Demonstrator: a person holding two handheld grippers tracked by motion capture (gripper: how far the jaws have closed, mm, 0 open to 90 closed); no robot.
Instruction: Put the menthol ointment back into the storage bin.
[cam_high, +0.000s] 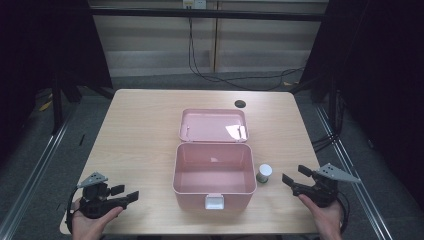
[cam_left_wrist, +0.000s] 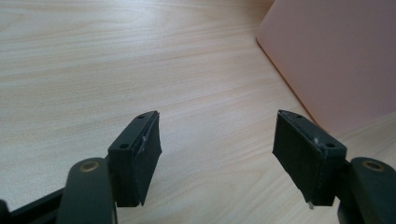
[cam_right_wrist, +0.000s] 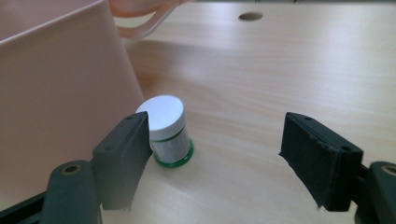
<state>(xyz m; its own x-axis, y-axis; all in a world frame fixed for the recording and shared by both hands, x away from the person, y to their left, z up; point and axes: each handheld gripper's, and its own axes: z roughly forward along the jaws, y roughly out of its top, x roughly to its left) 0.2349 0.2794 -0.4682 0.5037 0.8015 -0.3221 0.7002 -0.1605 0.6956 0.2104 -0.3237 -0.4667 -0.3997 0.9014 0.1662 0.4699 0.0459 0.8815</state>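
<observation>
Standing just ahead of the open right gripper (cam_right_wrist: 215, 154), the small jar (cam_right_wrist: 166, 130).

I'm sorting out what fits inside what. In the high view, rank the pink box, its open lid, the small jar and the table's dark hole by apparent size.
1. pink box
2. open lid, farther off, so only slightly smaller
3. small jar
4. dark hole, close to the jar; farther away, so unsure
</observation>
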